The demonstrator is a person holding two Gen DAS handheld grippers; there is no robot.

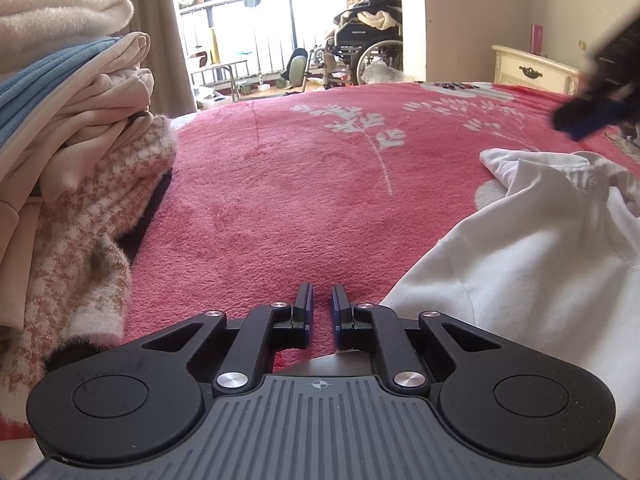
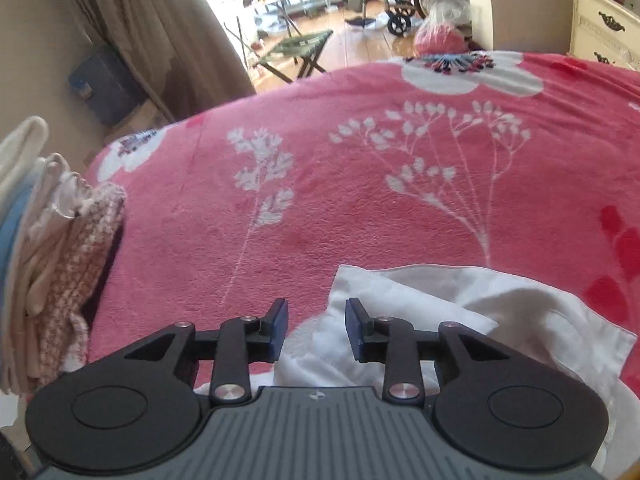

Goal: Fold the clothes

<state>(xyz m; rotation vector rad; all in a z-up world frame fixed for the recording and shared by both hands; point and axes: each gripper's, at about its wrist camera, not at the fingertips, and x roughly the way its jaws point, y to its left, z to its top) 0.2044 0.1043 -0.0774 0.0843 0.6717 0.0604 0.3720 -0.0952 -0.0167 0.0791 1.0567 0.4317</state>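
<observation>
White garment point(image 2: 460, 312), thin and crumpled, lies on the pink bedspread point(image 2: 320, 200) directly beneath and ahead of the right gripper point(image 2: 317, 322); that gripper's jaws stand apart with nothing pressed between the pads, cloth visible in the gap below them; the left gripper point(image 1: 321, 308) hangs over bare bedspread just beside the garment's near edge, its jaws almost together and empty. Handling, as judged: light, limp fabric, no stiffness, likely to sag and slide on itself when lifted; not fragile; best taken at a hem, corner or seam edge, where a doubled layer gives the pads purchase; the pointed corner point(image 2: 344, 276) nearest the right gripper and the collar-like seam point(image 1: 592, 184) farther off both offer such edges. Outward from the grippers: a stack of folded clothes point(image 1: 72, 140), cream, blue and a fuzzy houndstooth knit, sits at the left side of the bed, well apart from the garment; the open middle of the bedspread is free for spreading and folding. Beyond the bed: curtain point(image 2: 152, 28), wheelchair point(image 1: 368, 44), folding stool point(image 2: 300, 48), cream dresser point(image 1: 532, 68); none obstructs the work; the stack alone limits sideways room on the left.
</observation>
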